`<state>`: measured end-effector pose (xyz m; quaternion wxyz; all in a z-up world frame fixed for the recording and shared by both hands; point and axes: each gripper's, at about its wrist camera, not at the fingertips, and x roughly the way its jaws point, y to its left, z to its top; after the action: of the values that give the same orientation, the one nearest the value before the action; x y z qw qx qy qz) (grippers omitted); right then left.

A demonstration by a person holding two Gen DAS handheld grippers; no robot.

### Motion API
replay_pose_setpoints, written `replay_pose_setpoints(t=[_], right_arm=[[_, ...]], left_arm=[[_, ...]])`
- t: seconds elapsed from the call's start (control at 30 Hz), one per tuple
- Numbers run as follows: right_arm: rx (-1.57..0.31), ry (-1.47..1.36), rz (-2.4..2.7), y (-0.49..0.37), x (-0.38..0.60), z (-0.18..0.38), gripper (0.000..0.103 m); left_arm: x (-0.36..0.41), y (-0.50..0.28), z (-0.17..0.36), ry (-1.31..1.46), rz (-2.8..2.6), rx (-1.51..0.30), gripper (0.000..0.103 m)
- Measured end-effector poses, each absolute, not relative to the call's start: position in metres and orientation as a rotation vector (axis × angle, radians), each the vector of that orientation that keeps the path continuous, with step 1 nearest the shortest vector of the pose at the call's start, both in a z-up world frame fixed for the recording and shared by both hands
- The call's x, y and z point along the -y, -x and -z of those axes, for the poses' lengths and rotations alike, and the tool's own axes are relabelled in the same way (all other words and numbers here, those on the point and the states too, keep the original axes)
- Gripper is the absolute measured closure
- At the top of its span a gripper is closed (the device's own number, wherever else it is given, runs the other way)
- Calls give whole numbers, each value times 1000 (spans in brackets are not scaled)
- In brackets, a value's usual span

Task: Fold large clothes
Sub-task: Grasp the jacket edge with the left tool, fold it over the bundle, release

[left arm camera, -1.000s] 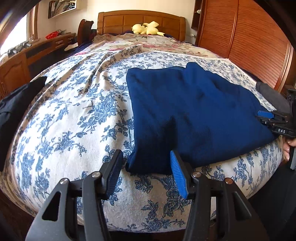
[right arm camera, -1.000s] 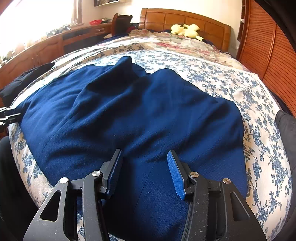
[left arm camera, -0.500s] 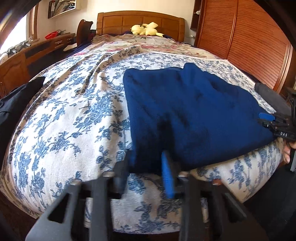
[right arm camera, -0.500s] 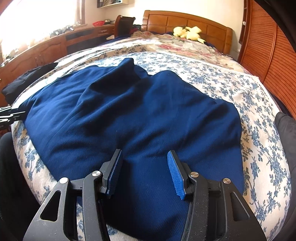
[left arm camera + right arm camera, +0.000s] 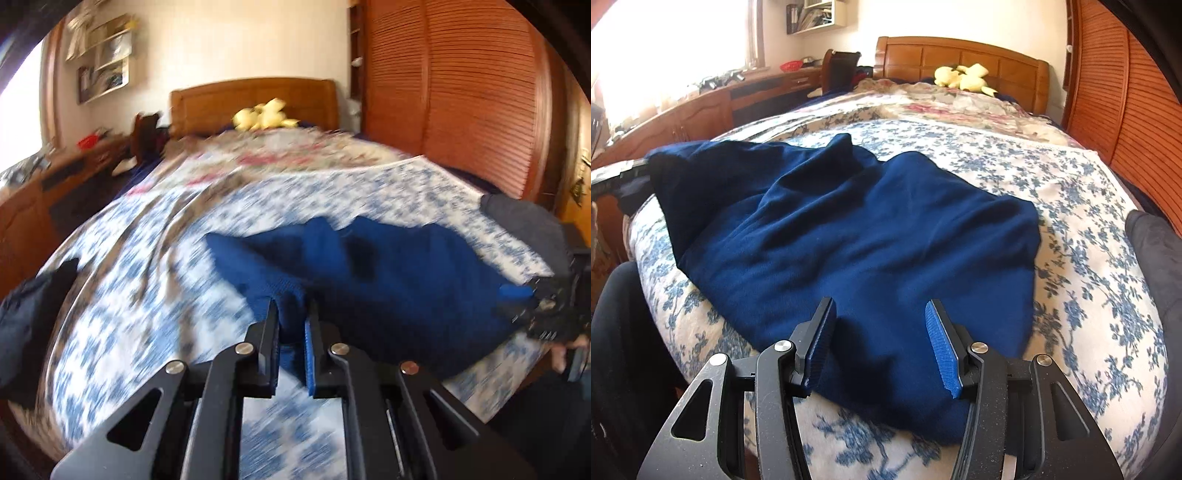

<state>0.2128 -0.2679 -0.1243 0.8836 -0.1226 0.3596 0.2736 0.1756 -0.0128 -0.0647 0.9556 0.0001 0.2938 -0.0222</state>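
Observation:
A dark blue garment (image 5: 868,229) lies spread on the bed, its left side pulled up into a ridge. In the left wrist view my left gripper (image 5: 291,306) is closing its jaws, and the pads pinch the near left corner of the blue garment (image 5: 406,280), raised off the bed cover. That view is blurred by motion. My right gripper (image 5: 879,314) stands open just above the garment's near right edge, with cloth below the fingers but nothing pinched. It also shows at the right edge of the left wrist view, right gripper (image 5: 517,295).
The bed cover (image 5: 1071,206) is white with blue flowers. A yellow plush toy (image 5: 962,79) lies by the wooden headboard. Slatted wardrobe doors (image 5: 1126,110) stand to the right, a wooden desk (image 5: 701,110) to the left. Dark clothes (image 5: 22,314) and a grey item (image 5: 1156,251) lie at the bed's sides.
My left gripper went from open to shut on the garment's near left corner and rose with it, bunching the left side. The right gripper drew back a little and stayed open.

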Motion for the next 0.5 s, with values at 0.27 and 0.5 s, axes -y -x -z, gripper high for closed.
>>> replay_pose_setpoints(t=[0.27, 0.5], right_arm=[[-745, 188, -523, -206, 308, 117, 52], [-742, 135, -454, -201, 347, 114, 52]], left_arm=[[146, -226, 22, -123, 315, -549, 97], [206, -246, 42, -165, 452, -620, 95]])
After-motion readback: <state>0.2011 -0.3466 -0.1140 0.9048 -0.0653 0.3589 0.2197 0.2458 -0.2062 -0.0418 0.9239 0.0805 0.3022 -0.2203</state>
